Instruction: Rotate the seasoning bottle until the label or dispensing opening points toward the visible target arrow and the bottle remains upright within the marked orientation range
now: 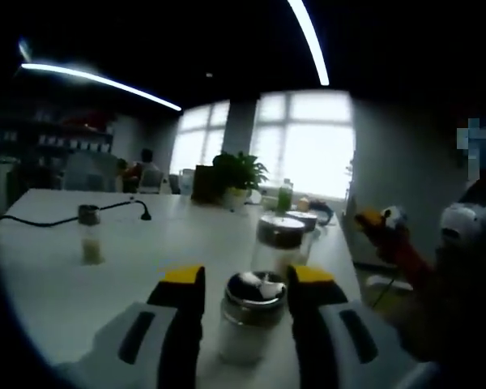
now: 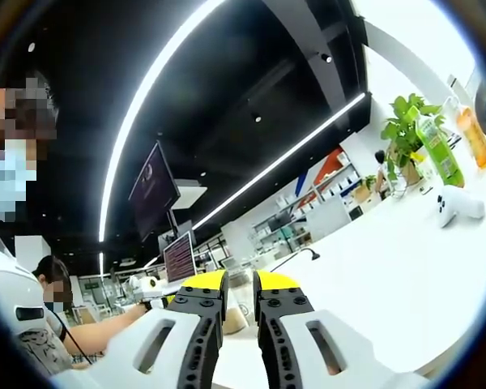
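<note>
The left claw (image 1: 245, 285) is open, with the seasoning bottle (image 1: 249, 318) standing upright between its jaws on the white counter (image 1: 57, 279). If one jaw bumps it first, the bottle could tip. I see no arrow. The right gripper view looks up at ceiling lights; the right claw (image 2: 240, 288) is nearly closed, holding nothing.

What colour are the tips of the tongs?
Yellow tips on the left tongs, clearest in the left gripper view.
</note>
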`<state>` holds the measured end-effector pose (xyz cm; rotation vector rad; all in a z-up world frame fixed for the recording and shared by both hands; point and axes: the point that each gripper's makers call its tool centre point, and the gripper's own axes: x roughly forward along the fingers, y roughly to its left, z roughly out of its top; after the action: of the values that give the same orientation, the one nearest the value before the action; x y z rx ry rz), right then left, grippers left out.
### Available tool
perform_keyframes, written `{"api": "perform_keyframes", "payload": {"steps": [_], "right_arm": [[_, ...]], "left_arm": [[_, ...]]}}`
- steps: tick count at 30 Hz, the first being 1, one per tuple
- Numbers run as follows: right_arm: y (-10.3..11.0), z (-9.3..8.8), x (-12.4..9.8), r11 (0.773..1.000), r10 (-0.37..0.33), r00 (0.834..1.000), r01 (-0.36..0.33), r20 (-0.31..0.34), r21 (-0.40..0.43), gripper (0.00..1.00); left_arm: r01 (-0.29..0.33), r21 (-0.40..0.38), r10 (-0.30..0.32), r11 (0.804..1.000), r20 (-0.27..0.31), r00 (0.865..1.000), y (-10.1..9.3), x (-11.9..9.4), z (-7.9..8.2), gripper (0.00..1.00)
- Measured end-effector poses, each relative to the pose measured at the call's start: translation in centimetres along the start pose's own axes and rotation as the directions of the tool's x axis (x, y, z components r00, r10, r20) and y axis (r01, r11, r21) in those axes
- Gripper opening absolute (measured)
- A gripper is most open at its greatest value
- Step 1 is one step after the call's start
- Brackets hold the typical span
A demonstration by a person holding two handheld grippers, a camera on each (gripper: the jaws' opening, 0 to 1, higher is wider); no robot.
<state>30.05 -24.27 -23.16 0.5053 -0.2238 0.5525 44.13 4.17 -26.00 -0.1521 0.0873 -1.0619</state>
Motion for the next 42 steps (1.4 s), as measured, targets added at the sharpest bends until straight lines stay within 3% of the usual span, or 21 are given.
{"api": "perform_keyframes", "payload": {"steps": [3, 6, 11, 15, 17, 19, 24, 32, 37, 42], "right_arm": [[0.0, 0.1, 0.0, 1.000, -0.002, 1.000, 0.002, 0.003, -0.003, 0.11], [-0.2, 0.1, -0.1, 1.000, -0.011, 1.000, 0.011, 0.007, -0.001, 0.11], [-0.3, 0.2, -0.2, 1.000, -0.017, 1.000, 0.017, 0.010, -0.001, 0.11], [-0.4, 0.5, -0.4, 1.000, -0.022, 1.000, 0.022, 0.020, -0.003, 0.11], [-0.5, 0.5, -0.4, 1.000, -0.026, 0.999, 0.026, 0.024, 0.001, 0.11], [-0.6, 0.5, -0.5, 1.000, -0.027, 0.999, 0.027, 0.025, 0.000, 0.11], [-0.8, 0.4, -0.5, 0.999, -0.033, 0.999, 0.033, 0.021, 0.000, 0.11], [-0.7, 0.4, -0.5, 0.999, -0.036, 0.999, 0.036, 0.020, -0.007, 0.11], [-0.8, 0.4, -0.6, 0.999, -0.038, 0.999, 0.039, 0.023, -0.006, 0.11], [-0.9, 0.4, -0.6, 0.999, -0.039, 0.999, 0.039, 0.023, -0.004, 0.11]], "left_arm": [[-0.030, 0.004, 0.030, 1.000, 0.021, 0.999, -0.6, -0.4, 0.6, 0.43], [-0.094, -0.044, 0.096, 0.995, 0.052, 0.994, -0.2, -0.7, 1.0, 0.42], [-0.133, -0.069, 0.137, 0.989, 0.047, 0.990, -0.9, -0.6, 0.7, 0.42], [-0.229, -0.114, 0.237, 0.967, 0.063, 0.969, 0.2, -1.0, 0.9, 0.41], [-0.243, -0.114, 0.251, 0.963, 0.069, 0.965, 0.6, -1.3, 1.0, 0.41], [-0.255, -0.109, 0.263, 0.961, 0.066, 0.963, 0.7, -1.5, 0.7, 0.42], [-0.336, -0.057, 0.339, 0.940, 0.055, 0.939, 1.4, -2.0, -0.1, 0.42], [-0.387, -0.013, 0.387, 0.922, 0.072, 0.919, 1.0, -2.2, -0.4, 0.42], [-0.382, 0.011, 0.380, 0.924, 0.073, 0.922, 0.2, -1.8, -0.3, 0.42], [-0.395, 0.000, 0.395, 0.919, 0.063, 0.917, 0.3, -1.2, -0.8, 0.41]]}}
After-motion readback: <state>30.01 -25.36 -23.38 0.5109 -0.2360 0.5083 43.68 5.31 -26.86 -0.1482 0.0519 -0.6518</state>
